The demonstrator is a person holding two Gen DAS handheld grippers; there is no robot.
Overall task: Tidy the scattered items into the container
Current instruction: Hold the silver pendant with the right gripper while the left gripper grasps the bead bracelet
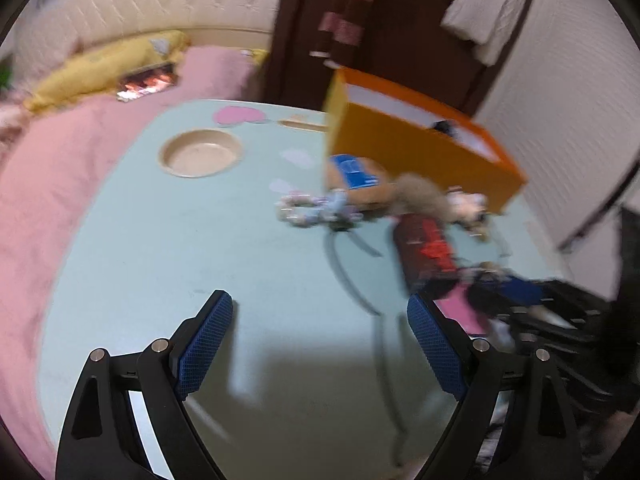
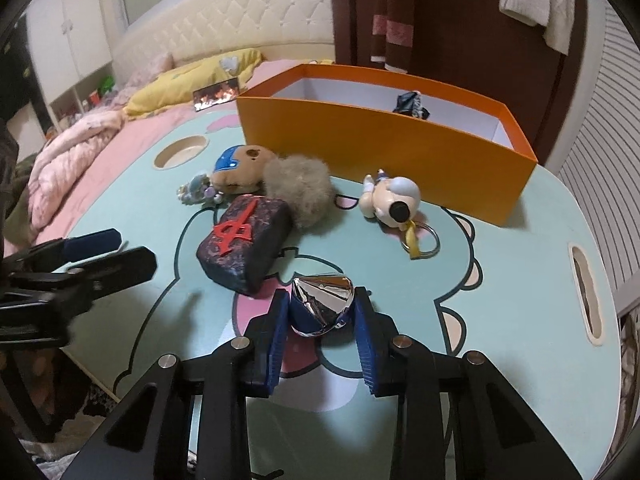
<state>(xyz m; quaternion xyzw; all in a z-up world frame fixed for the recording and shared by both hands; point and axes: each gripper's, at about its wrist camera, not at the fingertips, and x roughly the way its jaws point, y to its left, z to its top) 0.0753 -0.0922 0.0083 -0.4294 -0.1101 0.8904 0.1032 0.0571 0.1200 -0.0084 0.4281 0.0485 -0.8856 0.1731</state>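
Observation:
My right gripper [image 2: 322,295] is shut on a shiny silver-and-blue cone-shaped trinket [image 2: 320,308], low over the mint cartoon table [image 2: 520,264]. Beyond it lie a dark block with a red mark [image 2: 244,240], a grey fur ball [image 2: 300,188], a brown plush with a blue patch [image 2: 240,170], a beaded charm [image 2: 196,192] and a white dog keychain [image 2: 390,200]. The orange box [image 2: 384,148] stands behind them with a dark item [image 2: 412,104] inside. My left gripper [image 1: 318,300] hangs open over bare table, left of the block [image 1: 424,248] and the box [image 1: 420,156].
A round recess [image 2: 180,152] and a slot handle [image 2: 586,296] are cut into the tabletop. A pink bed [image 1: 60,184] with a yellow pillow [image 1: 108,64] lies to the left. Clothes hang on the dark door [image 2: 394,8] behind the box.

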